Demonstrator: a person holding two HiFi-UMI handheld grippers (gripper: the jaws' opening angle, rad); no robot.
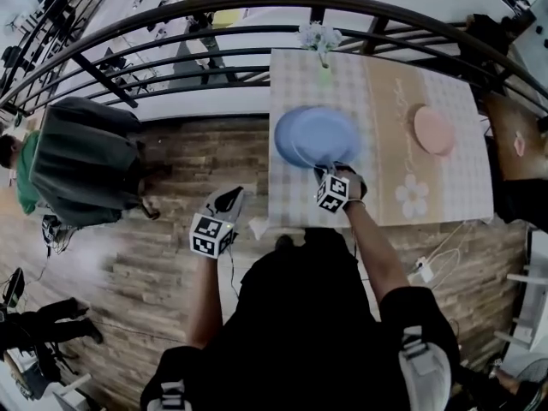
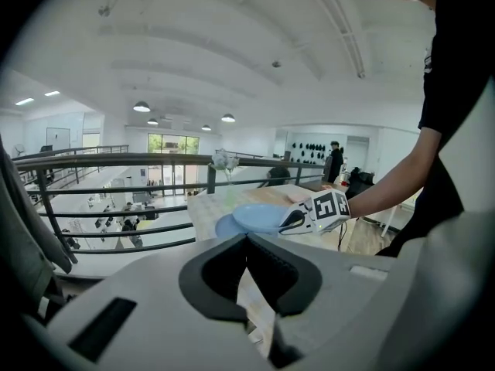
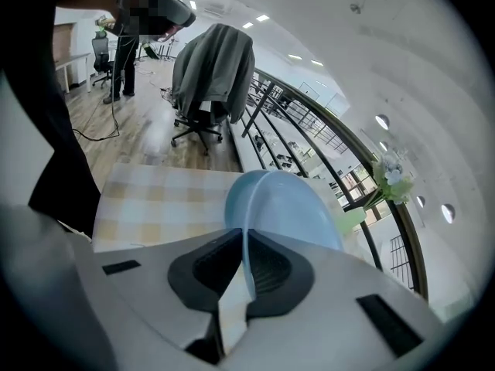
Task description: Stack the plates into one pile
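Two light blue plates are at the near left of the checked table (image 1: 377, 84). My right gripper (image 1: 336, 169) is shut on the near rim of the upper blue plate (image 1: 327, 134). That rim (image 3: 249, 253) runs between its jaws in the right gripper view (image 3: 246, 234), and the plate (image 2: 263, 216) hangs just over the lower blue plate (image 1: 284, 140), overlapping it. A pink plate (image 1: 434, 130) lies alone at the table's right. My left gripper (image 1: 228, 199) hovers over the wooden floor left of the table, its jaws together and empty (image 2: 247, 238).
A small vase of flowers (image 1: 321, 39) stands at the table's far edge by the curved black railing (image 1: 214, 24). A chair draped with a grey jacket (image 1: 81, 161) is on the floor at the left. Cables and a plug strip (image 1: 424, 268) lie near the table's right front.
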